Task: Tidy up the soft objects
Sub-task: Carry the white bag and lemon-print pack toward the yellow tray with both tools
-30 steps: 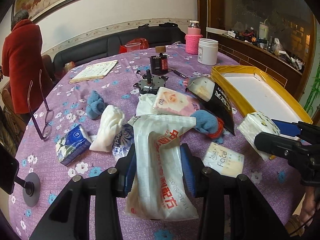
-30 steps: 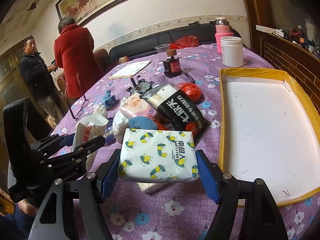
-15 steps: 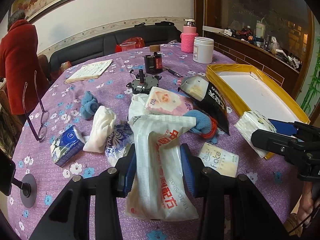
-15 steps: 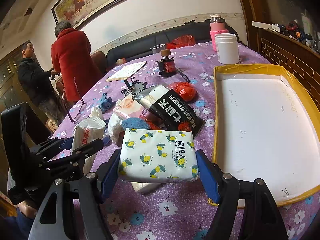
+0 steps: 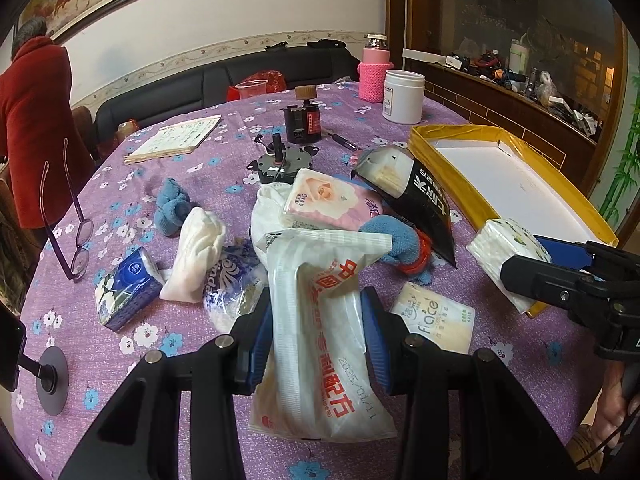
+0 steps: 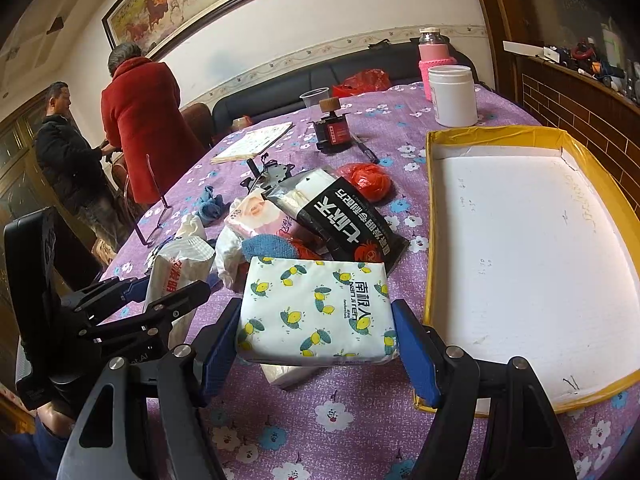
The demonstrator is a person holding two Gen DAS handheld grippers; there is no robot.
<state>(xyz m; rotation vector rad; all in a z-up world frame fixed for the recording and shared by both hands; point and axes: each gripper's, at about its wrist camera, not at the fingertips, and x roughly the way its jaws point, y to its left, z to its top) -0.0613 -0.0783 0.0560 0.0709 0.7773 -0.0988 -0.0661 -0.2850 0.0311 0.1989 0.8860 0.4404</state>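
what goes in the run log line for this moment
left gripper: holds white packet | right gripper: holds lemon-print tissue pack | yellow-rimmed tray: empty

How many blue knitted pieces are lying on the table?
2. The lone blue knit lies left of the pile; the red-cuffed blue knit sits inside it, beside the black packet. Others may be buried.

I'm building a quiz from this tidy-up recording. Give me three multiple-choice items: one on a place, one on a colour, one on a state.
1. Where is the yellow-rimmed tray?
A. right of the pile
B. on the sofa
C. under the notebook

2. What colour is the tablecloth?
A. green
B. purple
C. white

3. What does the right gripper hold?
A. nothing
B. a glove
C. the lemon-print tissue pack

Answers:
1 A, it lies right of the clutter.
2 B, purple with flowers.
3 C, both pads press the pack's ends.
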